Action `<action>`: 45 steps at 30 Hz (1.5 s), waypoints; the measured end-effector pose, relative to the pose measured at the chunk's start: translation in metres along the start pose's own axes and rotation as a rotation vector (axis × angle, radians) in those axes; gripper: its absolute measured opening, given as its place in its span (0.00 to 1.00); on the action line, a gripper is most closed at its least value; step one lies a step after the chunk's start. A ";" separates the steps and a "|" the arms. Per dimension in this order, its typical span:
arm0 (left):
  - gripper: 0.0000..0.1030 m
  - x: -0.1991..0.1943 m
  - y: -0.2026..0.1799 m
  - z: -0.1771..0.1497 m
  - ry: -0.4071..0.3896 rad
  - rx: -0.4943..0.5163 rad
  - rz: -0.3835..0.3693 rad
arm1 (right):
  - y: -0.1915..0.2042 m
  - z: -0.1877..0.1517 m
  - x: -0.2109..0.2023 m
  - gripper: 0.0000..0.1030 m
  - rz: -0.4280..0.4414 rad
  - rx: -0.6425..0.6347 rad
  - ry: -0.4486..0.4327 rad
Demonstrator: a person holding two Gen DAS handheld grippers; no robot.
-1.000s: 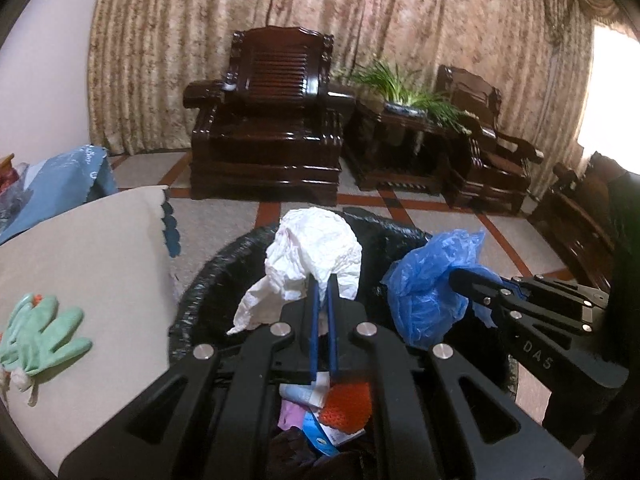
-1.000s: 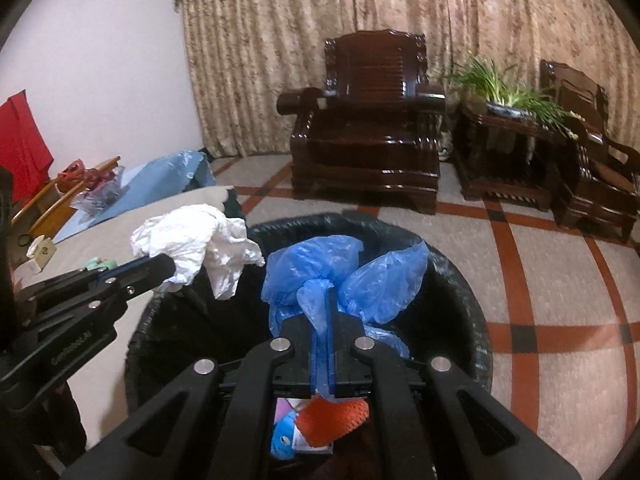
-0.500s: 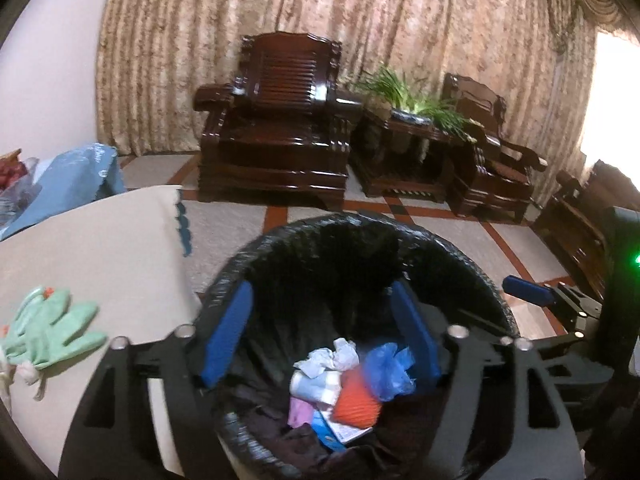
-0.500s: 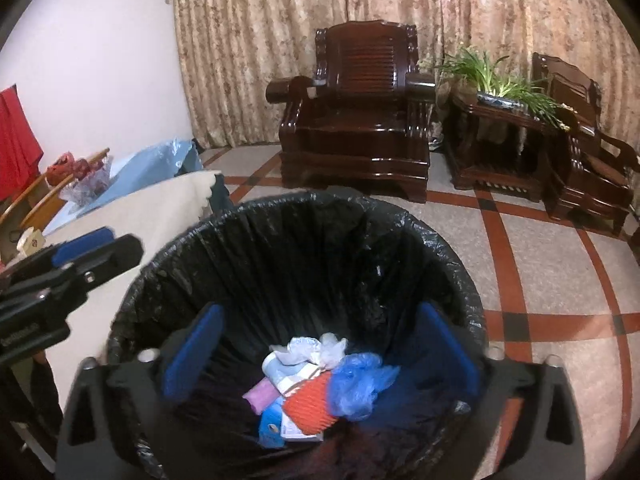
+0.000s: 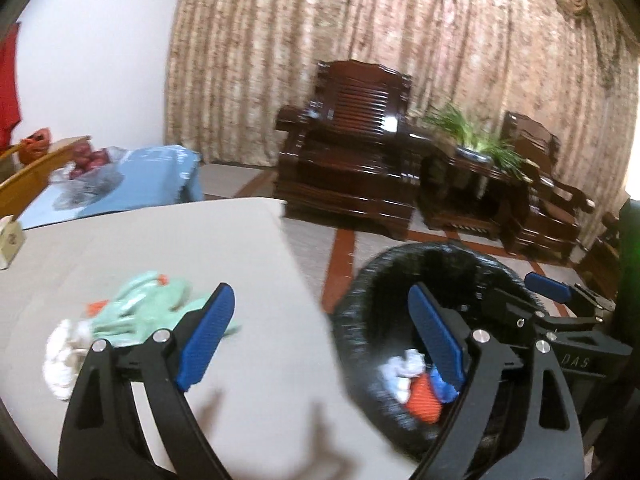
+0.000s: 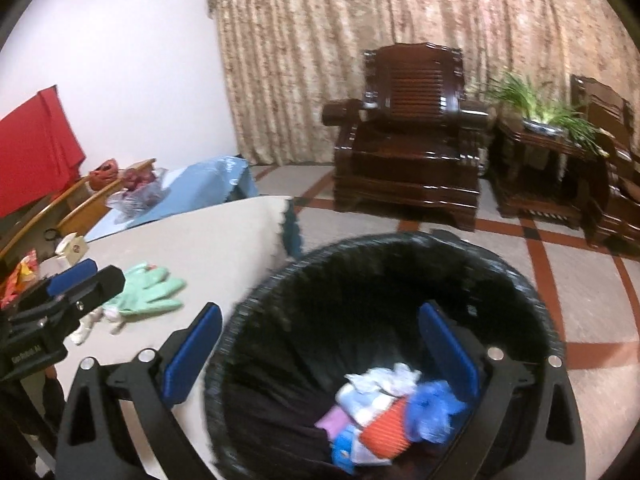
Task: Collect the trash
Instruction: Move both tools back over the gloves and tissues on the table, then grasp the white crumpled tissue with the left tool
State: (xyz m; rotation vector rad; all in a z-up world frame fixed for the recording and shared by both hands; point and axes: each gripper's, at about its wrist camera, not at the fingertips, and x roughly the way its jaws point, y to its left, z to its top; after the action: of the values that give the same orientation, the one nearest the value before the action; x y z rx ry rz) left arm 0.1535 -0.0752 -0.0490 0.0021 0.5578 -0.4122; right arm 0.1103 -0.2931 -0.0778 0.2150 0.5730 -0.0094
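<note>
White crumpled paper (image 6: 382, 380) and blue plastic bag (image 6: 434, 410) now lie in black-lined round bin (image 6: 400, 264); left gripper (image 5: 320, 340) jaws just widened, right gripper (image 6: 320, 354) gaping, both empty; beige table (image 5: 160, 248) holds mint-green gloves (image 5: 140, 308), dark wooden armchair (image 6: 412, 128) behind

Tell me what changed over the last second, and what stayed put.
Both grippers let go. The left gripper dropped its crumpled white paper, the right gripper its blue plastic bag, into the black-lined trash bin. Both sets of jaws have just been opening, with nothing between them, and the views swung left toward the table. The green glove stayed there.
</note>
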 end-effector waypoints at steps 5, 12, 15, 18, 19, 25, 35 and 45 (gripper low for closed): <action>0.84 -0.021 0.046 -0.001 -0.020 -0.032 0.103 | 0.043 0.009 0.017 0.94 0.063 -0.053 -0.001; 0.84 -0.044 0.112 -0.011 -0.021 -0.049 0.270 | 0.105 0.009 0.046 0.94 0.147 -0.128 0.015; 0.84 -0.050 0.136 -0.018 -0.005 -0.070 0.324 | 0.128 0.004 0.061 0.94 0.173 -0.147 0.044; 0.84 -0.051 0.163 -0.027 0.020 -0.094 0.375 | 0.149 -0.002 0.075 0.94 0.186 -0.162 0.067; 0.83 -0.049 0.172 -0.031 0.031 -0.104 0.390 | 0.156 -0.003 0.080 0.94 0.189 -0.166 0.074; 0.80 -0.032 0.208 -0.054 0.104 -0.175 0.436 | 0.181 -0.015 0.100 0.94 0.192 -0.201 0.108; 0.64 0.001 0.238 -0.079 0.249 -0.255 0.391 | 0.194 -0.029 0.118 0.94 0.172 -0.228 0.150; 0.23 -0.010 0.249 -0.082 0.236 -0.288 0.352 | 0.214 -0.039 0.132 0.94 0.179 -0.241 0.181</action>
State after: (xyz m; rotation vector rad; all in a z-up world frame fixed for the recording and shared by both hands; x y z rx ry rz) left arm 0.1981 0.1663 -0.1405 -0.1277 0.8297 0.0156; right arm 0.2151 -0.0690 -0.1383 0.0320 0.7272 0.2534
